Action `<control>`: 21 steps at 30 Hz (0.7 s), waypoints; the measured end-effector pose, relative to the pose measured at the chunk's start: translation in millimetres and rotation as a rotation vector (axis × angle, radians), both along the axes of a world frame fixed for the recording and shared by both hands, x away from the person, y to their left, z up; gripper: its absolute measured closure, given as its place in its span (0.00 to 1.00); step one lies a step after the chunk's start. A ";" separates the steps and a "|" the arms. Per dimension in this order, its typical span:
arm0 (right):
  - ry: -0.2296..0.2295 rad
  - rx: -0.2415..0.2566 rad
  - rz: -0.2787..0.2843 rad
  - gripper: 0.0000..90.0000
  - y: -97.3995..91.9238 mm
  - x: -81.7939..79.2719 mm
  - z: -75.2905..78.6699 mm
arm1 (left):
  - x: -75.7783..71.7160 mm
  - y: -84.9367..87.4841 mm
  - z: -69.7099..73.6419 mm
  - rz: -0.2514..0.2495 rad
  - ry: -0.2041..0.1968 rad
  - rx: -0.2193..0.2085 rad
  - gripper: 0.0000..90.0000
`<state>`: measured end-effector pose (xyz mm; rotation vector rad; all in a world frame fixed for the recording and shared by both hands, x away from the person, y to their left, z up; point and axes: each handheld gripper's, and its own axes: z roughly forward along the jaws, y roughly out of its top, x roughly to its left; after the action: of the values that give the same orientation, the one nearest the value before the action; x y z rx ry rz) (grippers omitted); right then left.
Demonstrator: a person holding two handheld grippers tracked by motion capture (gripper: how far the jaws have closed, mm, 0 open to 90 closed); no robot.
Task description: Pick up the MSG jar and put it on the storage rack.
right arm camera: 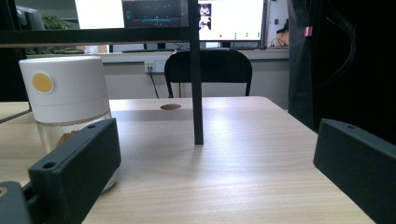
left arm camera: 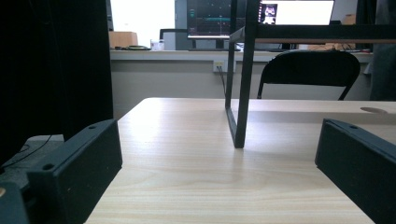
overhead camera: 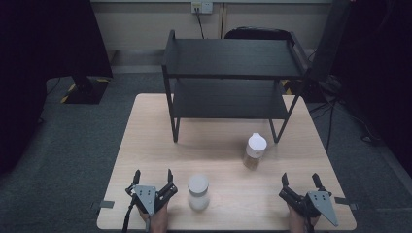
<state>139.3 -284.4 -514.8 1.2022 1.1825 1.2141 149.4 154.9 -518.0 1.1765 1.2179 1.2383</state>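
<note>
High view: left gripper and right gripper at table near edge, jaws spread, empty. White-lidded jar just beside left gripper; spouted jar near two-tier black rack.

Left gripper view: bare tabletop between jaws, rack leg ahead.

Right gripper view: spouted jar left of jaws. Best swing left, centre jar before closing.

Beyond my pale wooden desk I see grey carpet, a black folding chair, a beige wall with a power socket, and lit monitors behind.
</note>
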 end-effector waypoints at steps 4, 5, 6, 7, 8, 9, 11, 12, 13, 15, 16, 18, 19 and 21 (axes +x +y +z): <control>-0.003 -0.013 -0.009 0.00 3.1 -0.2 -0.8 | -0.1 -0.6 0.0 0.004 0.000 0.000 0.00; -0.003 -0.011 -0.009 0.00 2.8 -0.2 -0.7 | -0.3 -0.7 -0.1 0.003 0.000 0.000 0.00; -0.003 -0.012 -0.011 0.00 3.2 -0.1 -0.8 | -0.5 -0.4 -0.1 0.001 0.000 0.000 0.00; -0.003 -0.012 -0.011 0.00 3.2 -0.1 -0.8 | -0.5 -0.4 -0.1 0.001 0.000 0.000 0.00; -0.005 -0.019 -0.014 0.00 4.4 -0.4 -1.1 | -0.6 0.0 -0.2 -0.002 -0.001 0.000 0.00; -0.005 -0.019 -0.014 0.00 4.4 -0.4 -1.1 | -0.6 0.0 -0.2 -0.002 -0.001 0.000 0.00; -0.004 -0.017 -0.014 0.00 4.1 -0.4 -1.0 | -0.6 0.4 -0.2 -0.004 -0.001 0.000 0.00; -0.004 -0.016 -0.012 0.00 3.8 -0.4 -1.0 | -0.6 0.4 -0.2 -0.004 -0.001 0.000 0.00; -0.004 -0.016 -0.012 0.00 3.8 -0.4 -1.0 | -0.6 0.5 -0.2 -0.005 -0.001 0.000 0.00; -0.004 -0.016 -0.011 0.00 3.6 -0.3 -0.9 | -0.5 1.0 -0.1 -0.008 -0.001 0.000 0.00; -0.004 -0.016 -0.011 0.00 3.6 -0.4 -1.0 | -0.5 1.1 -0.2 -0.009 -0.001 0.000 0.00; -0.006 -0.014 -0.010 0.00 3.4 -0.5 -1.2 | -0.5 1.2 0.0 -0.009 0.000 0.001 0.00; -0.005 -0.014 -0.010 0.00 3.4 -0.5 -1.2 | -0.5 1.2 -0.1 -0.009 -0.001 0.000 0.00; -0.005 -0.016 -0.010 0.00 3.6 -0.4 -1.1 | -0.5 1.2 -0.1 -0.009 -0.001 0.000 0.00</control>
<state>138.9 -280.9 -515.9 1.1913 1.1787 1.1974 148.9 156.0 -518.1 1.1806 1.2106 1.2321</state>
